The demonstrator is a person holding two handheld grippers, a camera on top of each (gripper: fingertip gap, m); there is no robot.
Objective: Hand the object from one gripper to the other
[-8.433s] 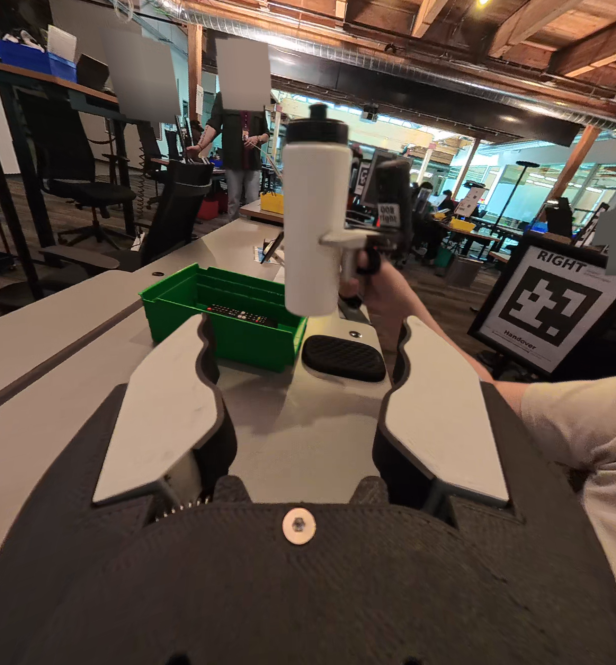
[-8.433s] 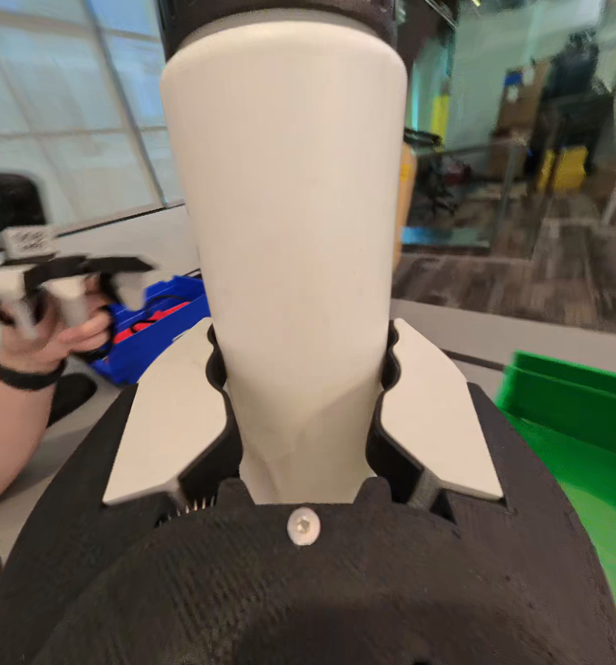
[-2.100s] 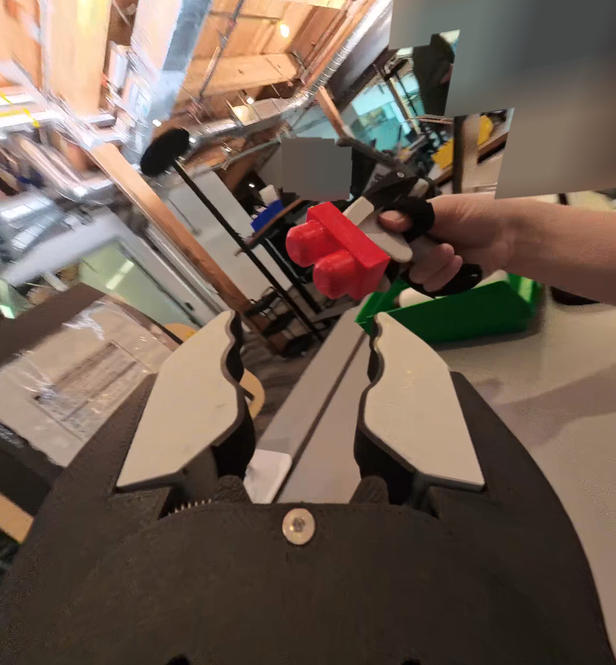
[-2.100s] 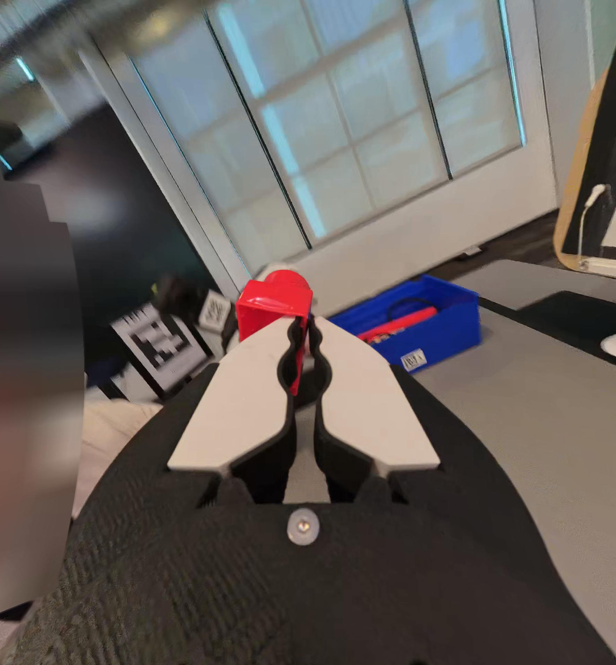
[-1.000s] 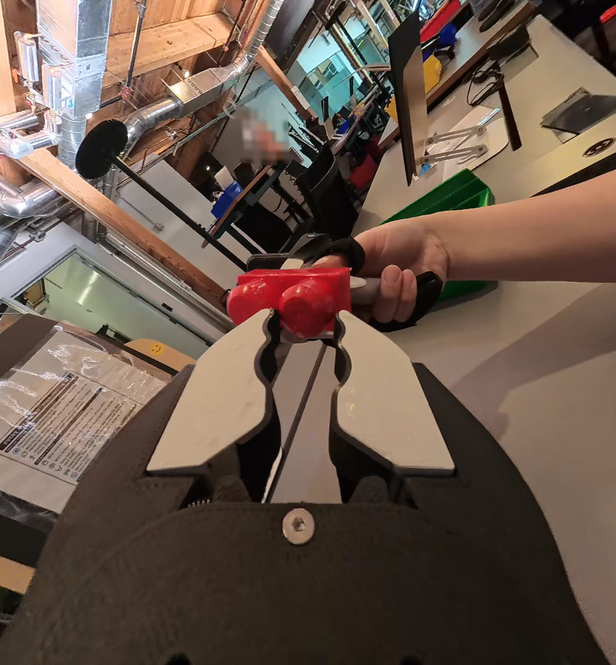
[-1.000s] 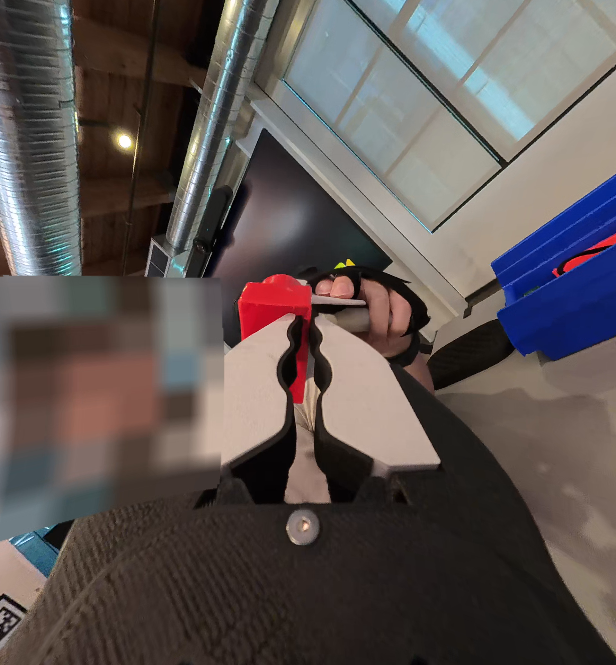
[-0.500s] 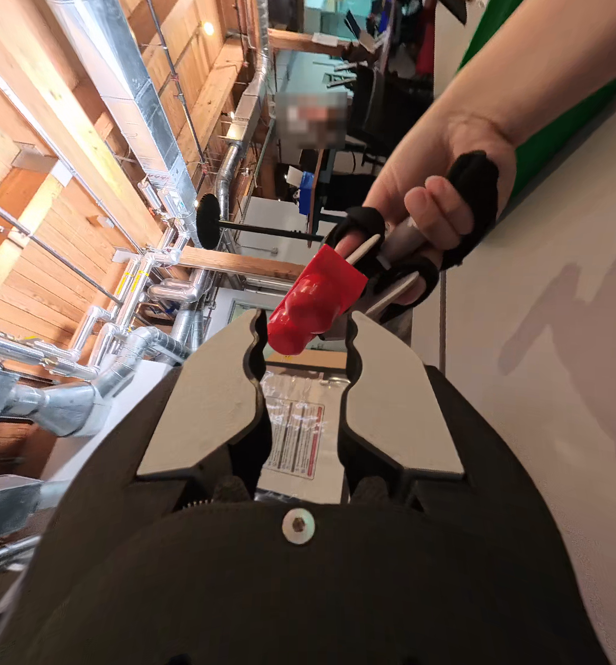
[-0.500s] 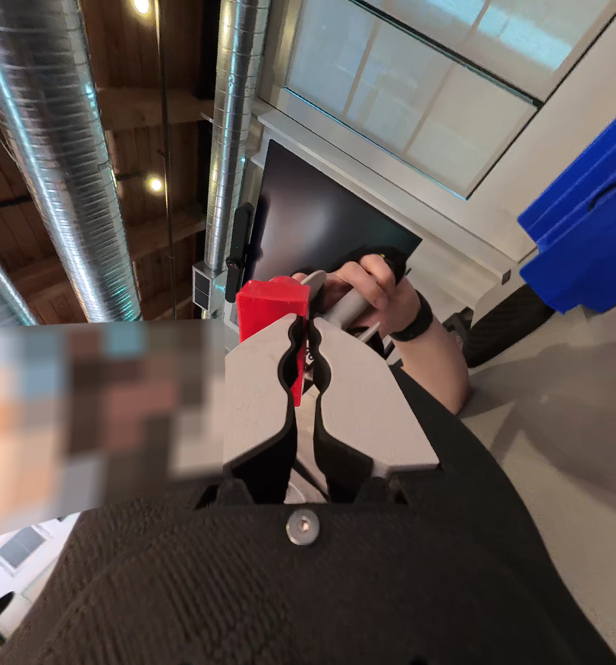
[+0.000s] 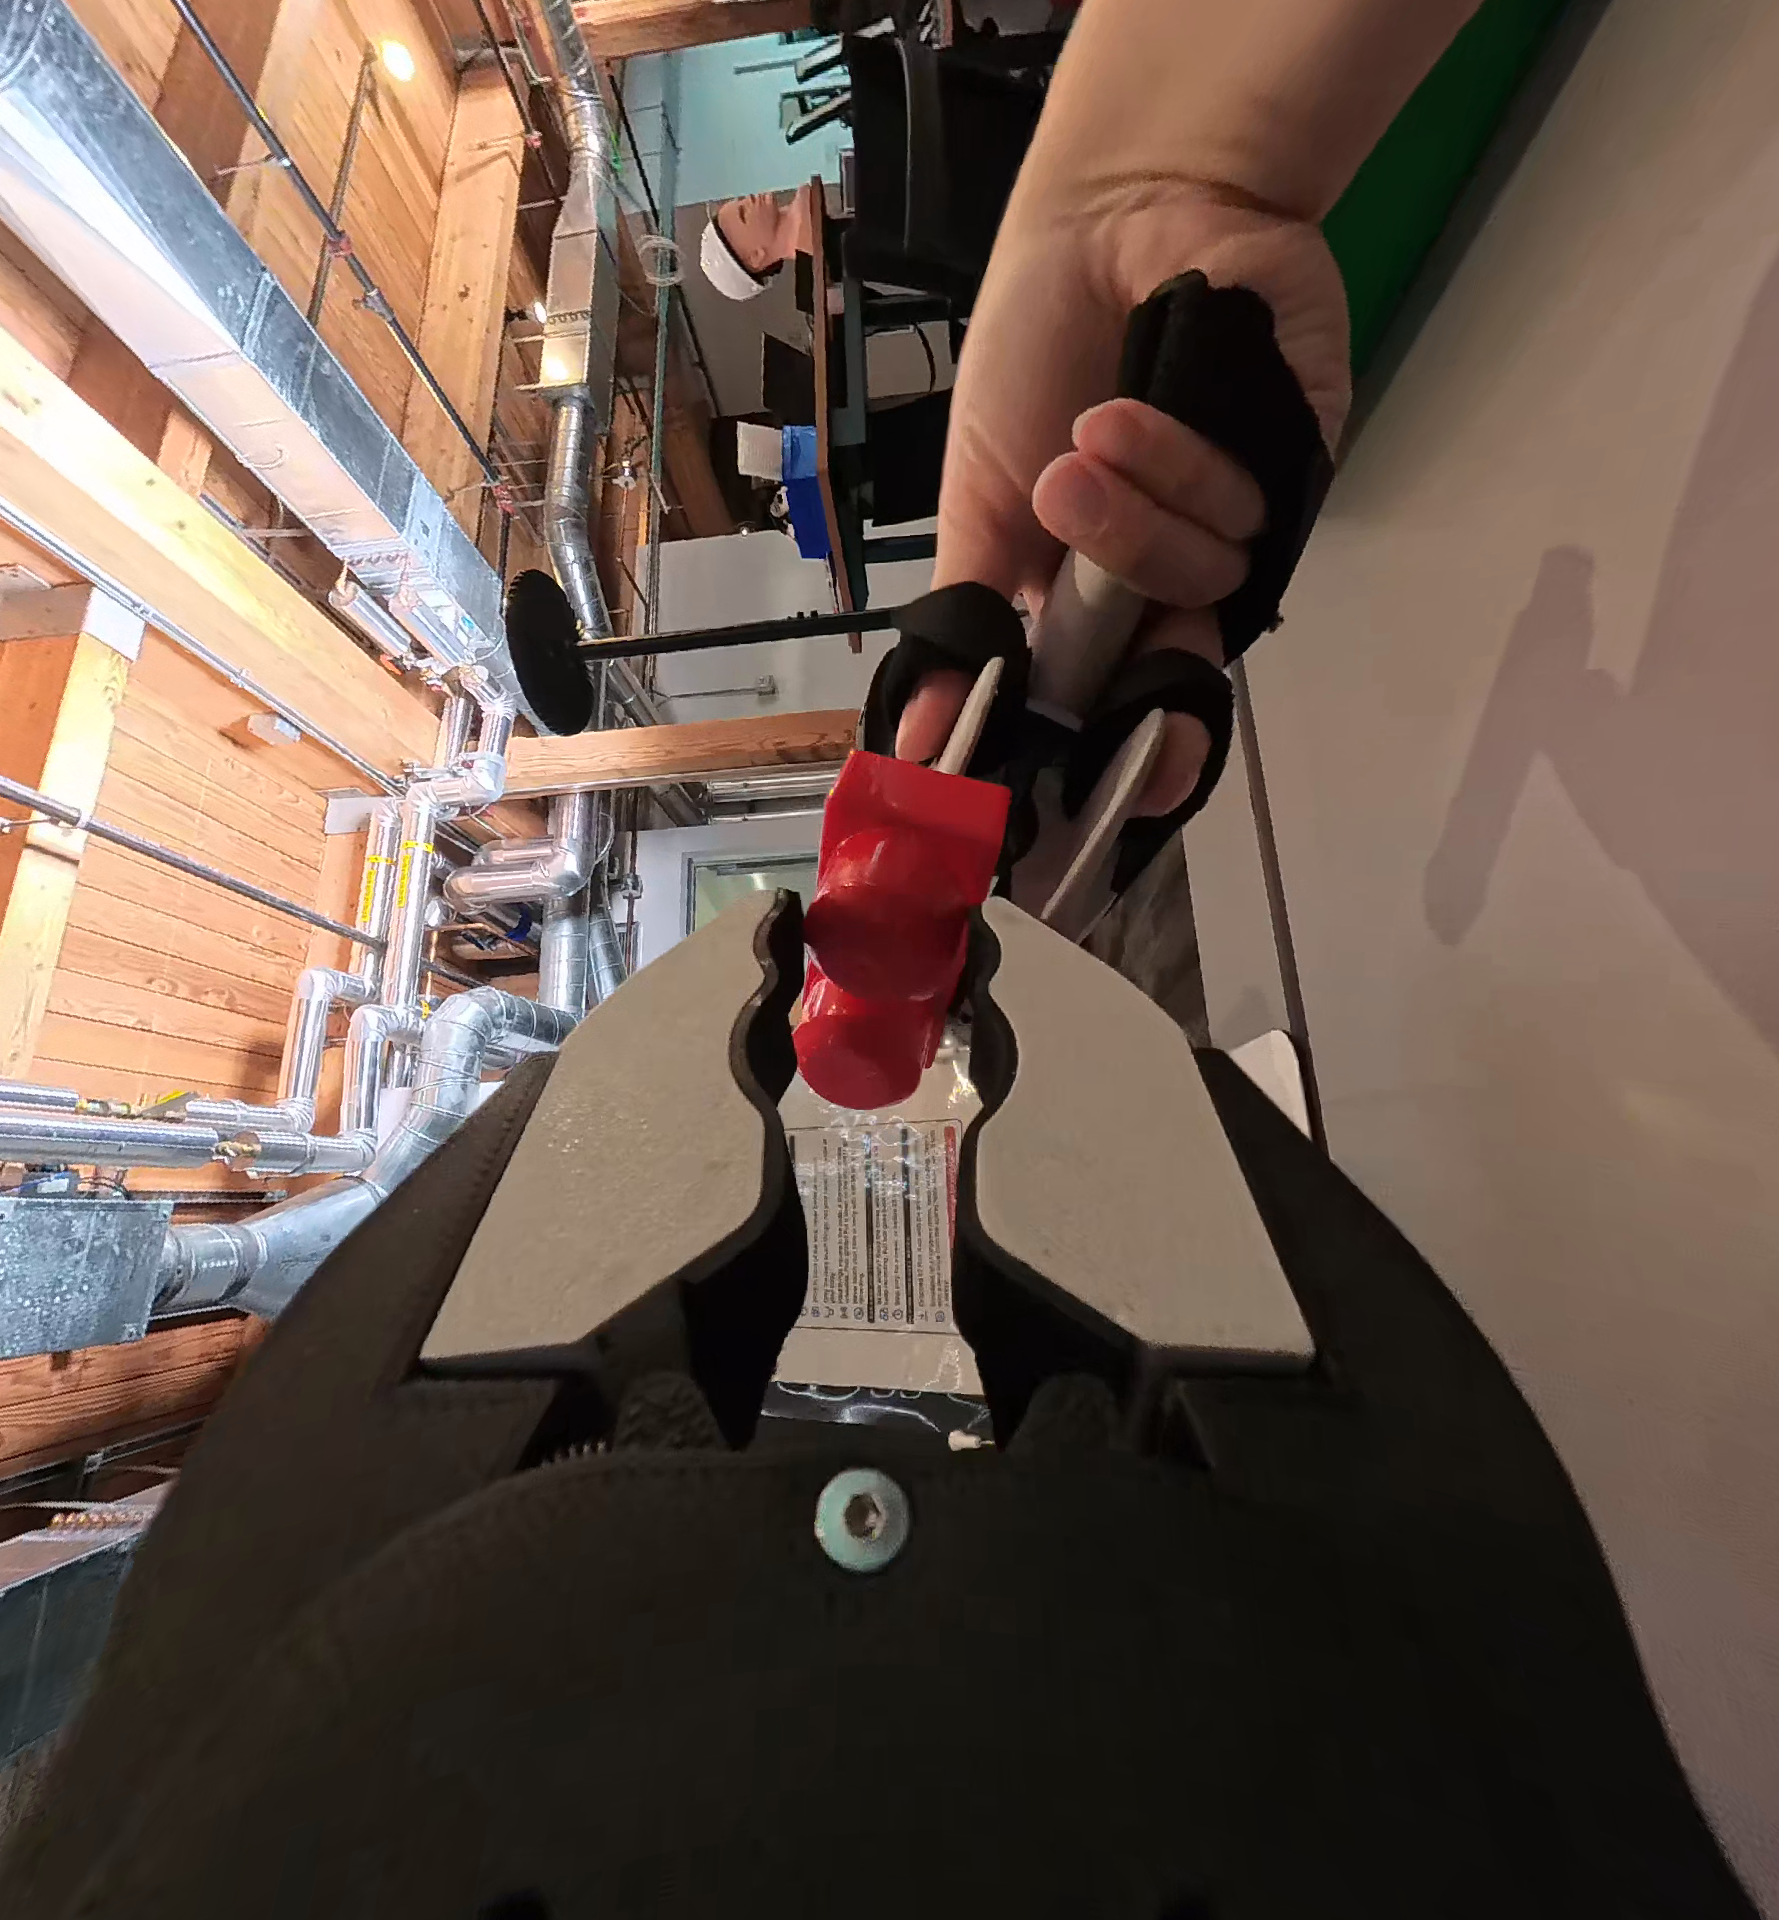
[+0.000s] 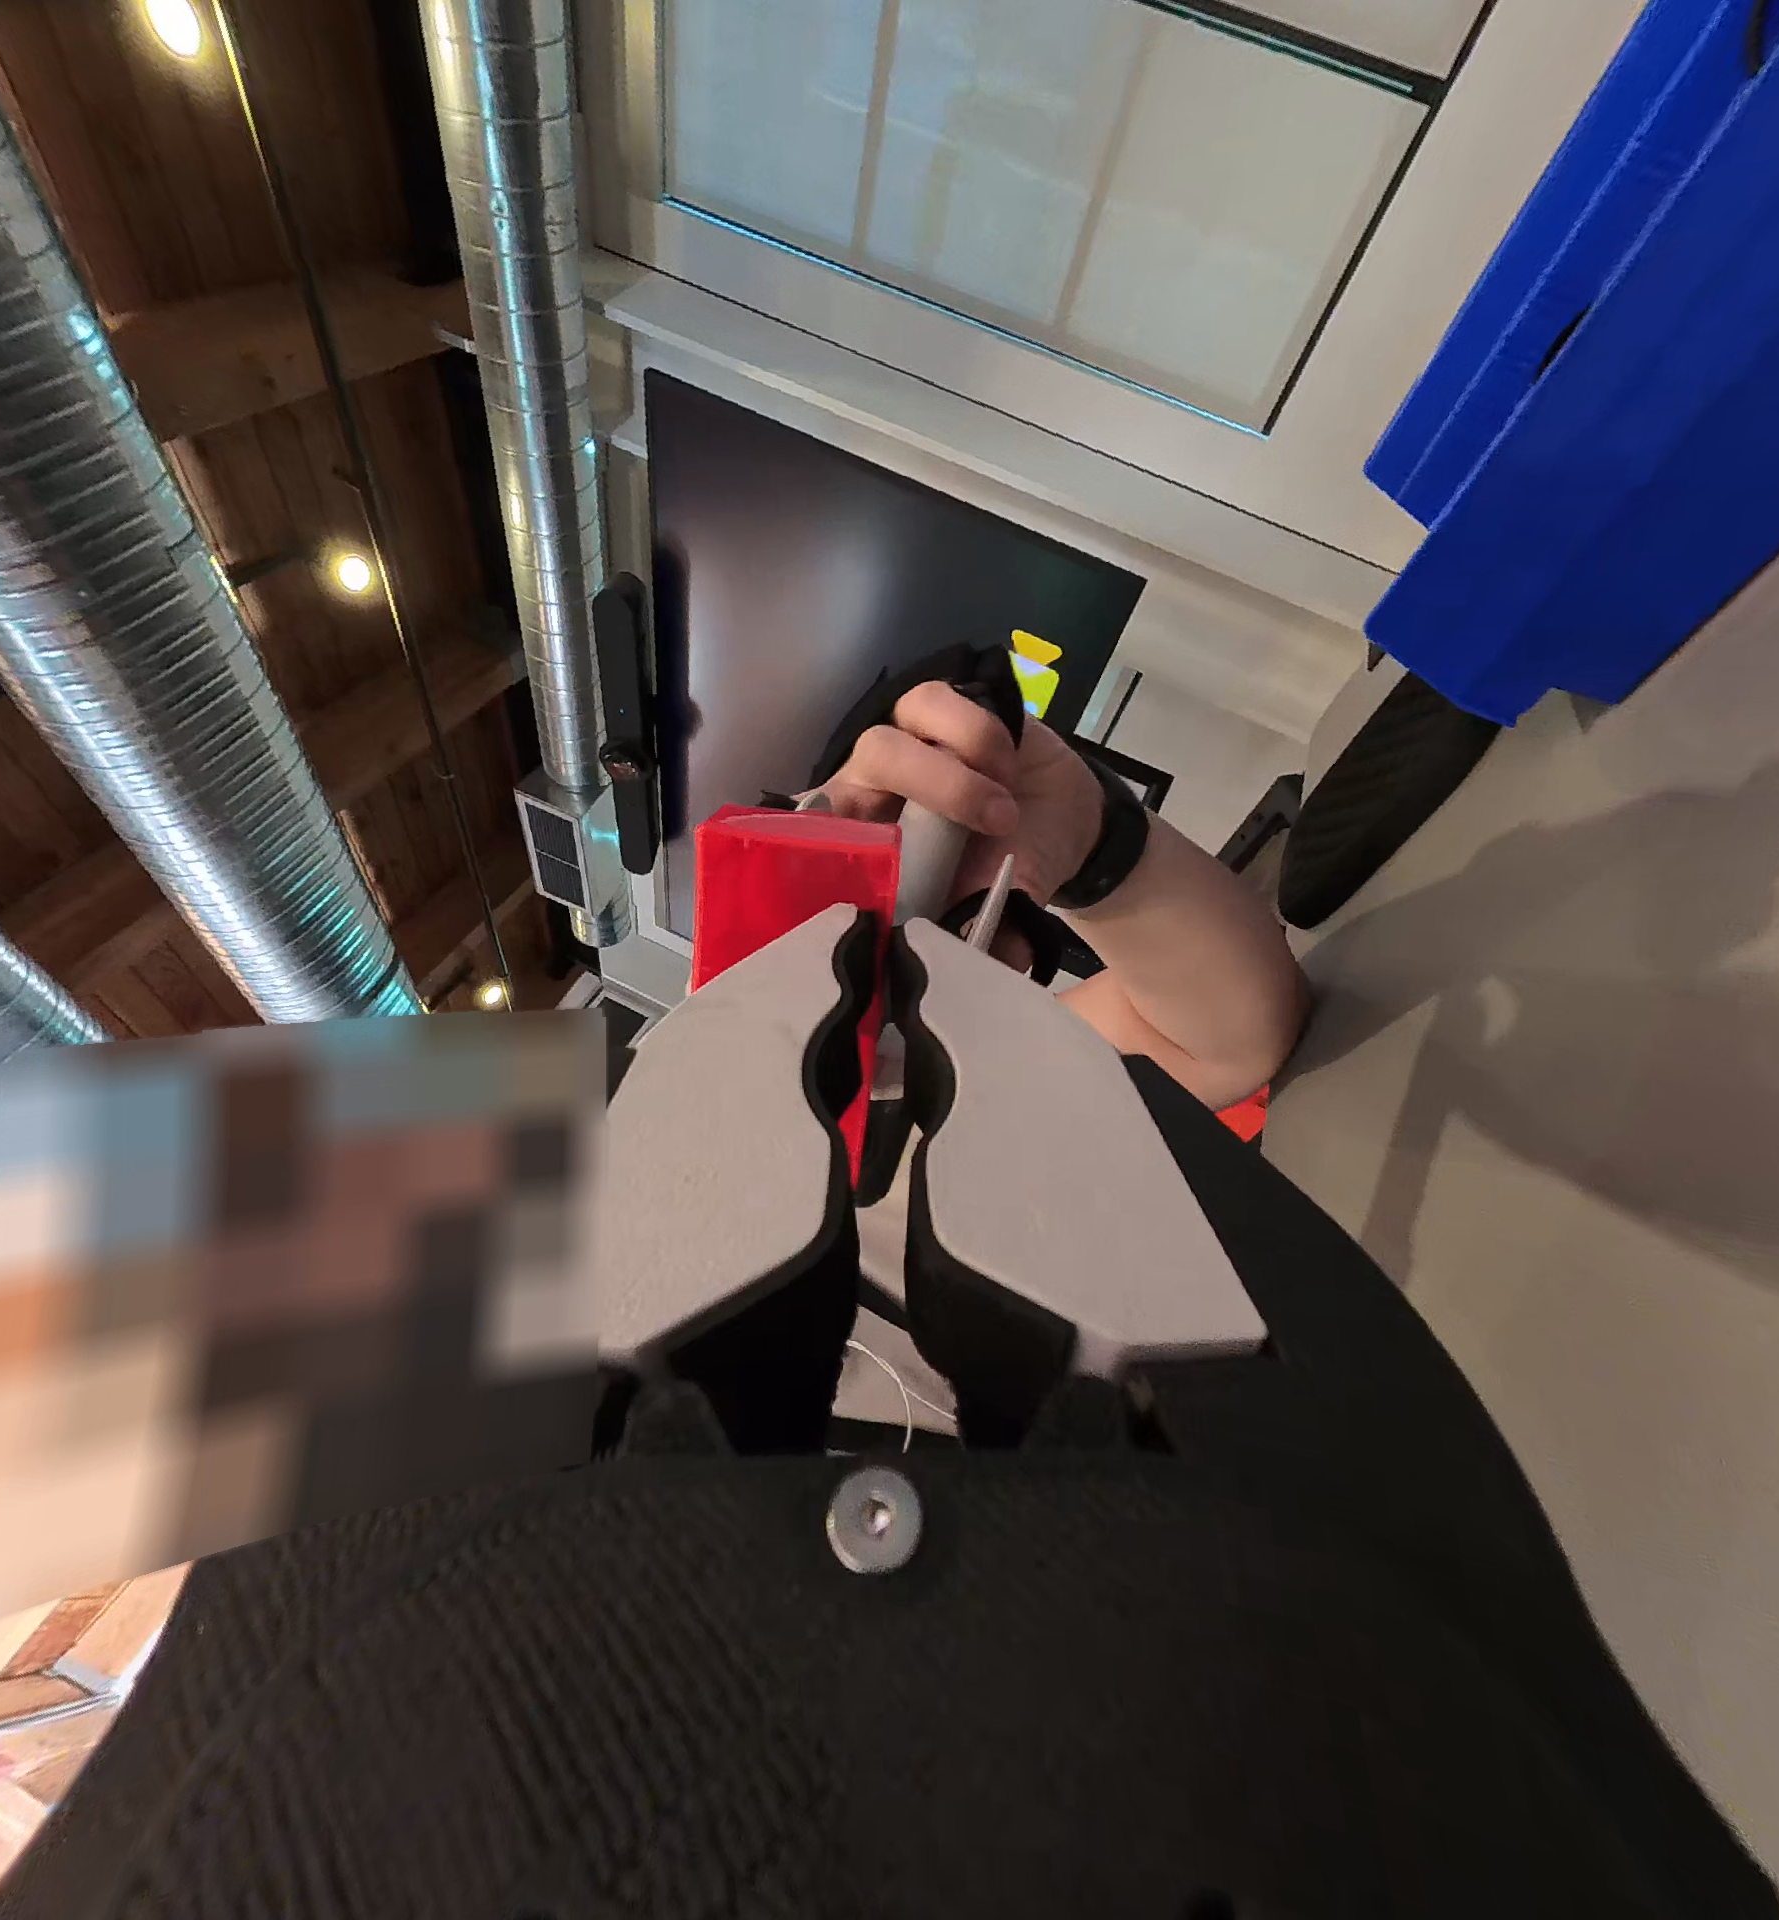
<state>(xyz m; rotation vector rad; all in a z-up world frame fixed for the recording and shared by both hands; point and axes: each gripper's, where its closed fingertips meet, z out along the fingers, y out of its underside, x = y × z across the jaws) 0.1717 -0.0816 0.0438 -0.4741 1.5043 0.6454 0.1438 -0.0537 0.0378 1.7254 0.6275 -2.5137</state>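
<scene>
A red block [image 9: 906,831] with round studs is held in the air between both grippers. In the left wrist view my left gripper [image 9: 885,935] has its fingers closed against both sides of the studs. Behind the block, a hand [image 9: 1124,499] holds the right gripper, whose fingers [image 9: 1108,810] reach the block's far end. In the right wrist view my right gripper [image 10: 880,925] is shut on a thin wall of the red block [image 10: 791,883]. The hand with the left gripper [image 10: 968,769] shows just beyond it.
Both views are rolled sideways. The grey table [image 9: 1591,935] runs down the right side with a green bin [image 9: 1436,135] at its far end. In the right wrist view a blue bin [image 10: 1612,416] and a black pad [image 10: 1384,800] sit on the table [image 10: 1591,1143]. Left and right tips are no more than a few centimetres apart.
My left gripper has moved onto the red block and its fingers have narrowed around the studs. Both views have rolled further sideways. The right gripper has kept its grip throughout.
</scene>
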